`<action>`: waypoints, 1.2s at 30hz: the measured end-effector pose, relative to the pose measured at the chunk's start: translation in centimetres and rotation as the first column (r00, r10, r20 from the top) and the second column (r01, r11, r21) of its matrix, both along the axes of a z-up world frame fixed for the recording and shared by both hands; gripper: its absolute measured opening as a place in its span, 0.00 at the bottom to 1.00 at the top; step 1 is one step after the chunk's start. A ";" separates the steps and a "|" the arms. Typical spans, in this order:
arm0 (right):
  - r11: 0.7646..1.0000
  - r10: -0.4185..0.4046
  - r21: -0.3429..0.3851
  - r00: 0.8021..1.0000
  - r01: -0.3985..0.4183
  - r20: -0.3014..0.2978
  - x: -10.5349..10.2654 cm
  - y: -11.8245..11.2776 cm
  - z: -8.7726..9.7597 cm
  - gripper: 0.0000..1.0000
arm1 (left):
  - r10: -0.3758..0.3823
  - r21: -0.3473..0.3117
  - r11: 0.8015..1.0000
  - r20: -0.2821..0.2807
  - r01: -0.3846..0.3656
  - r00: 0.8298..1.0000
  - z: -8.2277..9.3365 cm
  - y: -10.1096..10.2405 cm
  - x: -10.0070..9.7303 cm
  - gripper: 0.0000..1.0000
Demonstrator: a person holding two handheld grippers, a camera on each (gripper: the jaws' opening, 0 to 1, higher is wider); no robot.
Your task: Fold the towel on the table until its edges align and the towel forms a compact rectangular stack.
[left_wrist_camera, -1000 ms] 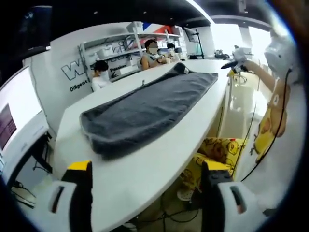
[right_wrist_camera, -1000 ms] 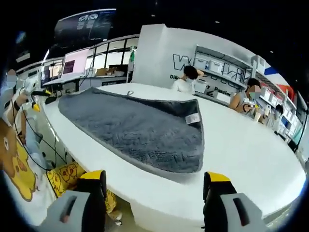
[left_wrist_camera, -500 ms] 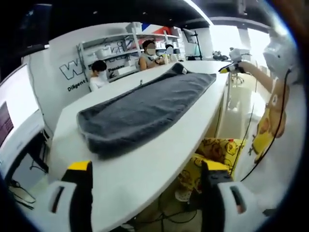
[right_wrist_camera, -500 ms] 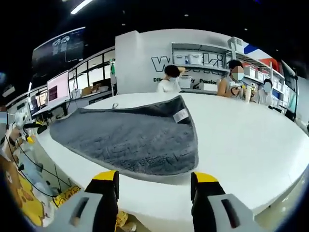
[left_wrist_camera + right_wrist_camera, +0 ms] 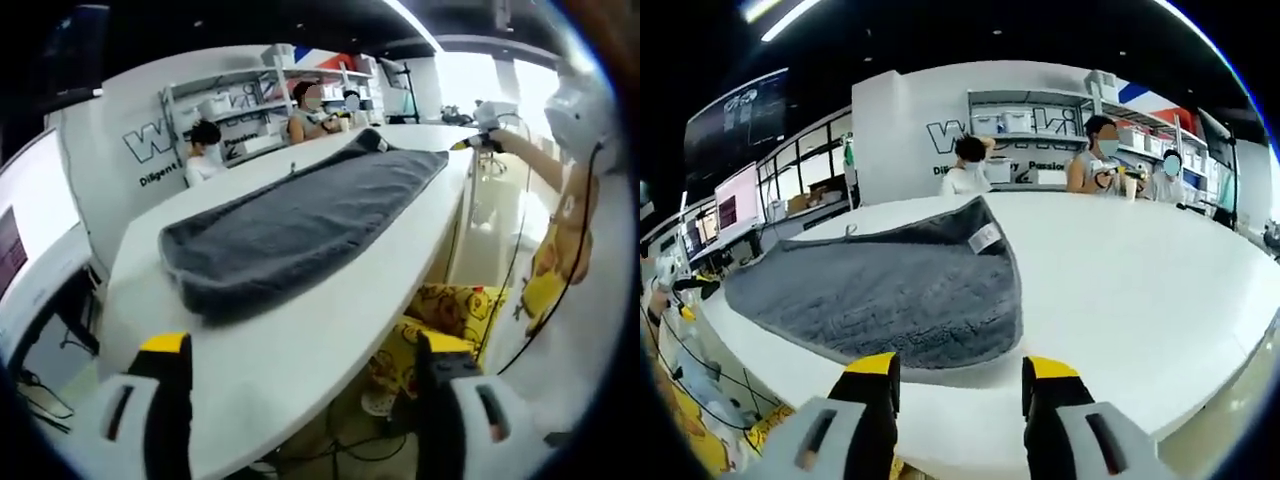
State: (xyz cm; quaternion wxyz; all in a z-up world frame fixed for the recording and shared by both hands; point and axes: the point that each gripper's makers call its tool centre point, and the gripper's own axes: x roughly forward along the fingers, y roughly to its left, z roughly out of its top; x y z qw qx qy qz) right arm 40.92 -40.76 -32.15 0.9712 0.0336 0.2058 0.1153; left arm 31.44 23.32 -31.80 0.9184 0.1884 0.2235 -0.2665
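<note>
Your dark grey terry-cloth towel [image 5: 890, 295] looks matt and nubbly, its pile rough, with a small smooth white fabric label [image 5: 985, 237] sewn near one corner. Under it, the white smooth-topped desk [image 5: 1140, 290] has a faint sheen. Your right tool [image 5: 958, 395] shows matt black jaws with yellow plastic tips; your left tool [image 5: 300, 385] looks the same.

Grey towel [image 5: 300, 225] flat on white table [image 5: 330, 330]
</note>
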 end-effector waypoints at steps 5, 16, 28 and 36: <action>0.999 -0.013 0.033 1.000 0.013 -0.010 0.5 -0.2 -0.6 0.44 | -0.006 0.001 1.000 -0.001 0.006 1.000 0.0 -0.3 0.0 0.98; 0.997 -0.041 0.067 0.999 0.043 -0.033 1.7 -0.6 -1.9 0.35 | -0.003 0.007 1.000 -0.007 0.003 1.000 0.1 -0.2 -0.1 0.97; 0.999 -0.019 0.042 1.000 0.019 -0.017 2.6 0.3 -1.6 0.06 | 0.007 0.001 1.000 -0.011 -0.007 1.000 -0.1 0.1 -0.3 0.97; 0.999 0.026 -0.036 1.000 -0.026 0.012 2.9 1.8 0.1 0.02 | 0.015 -0.010 1.000 -0.004 -0.015 1.000 -0.1 0.4 -0.3 0.97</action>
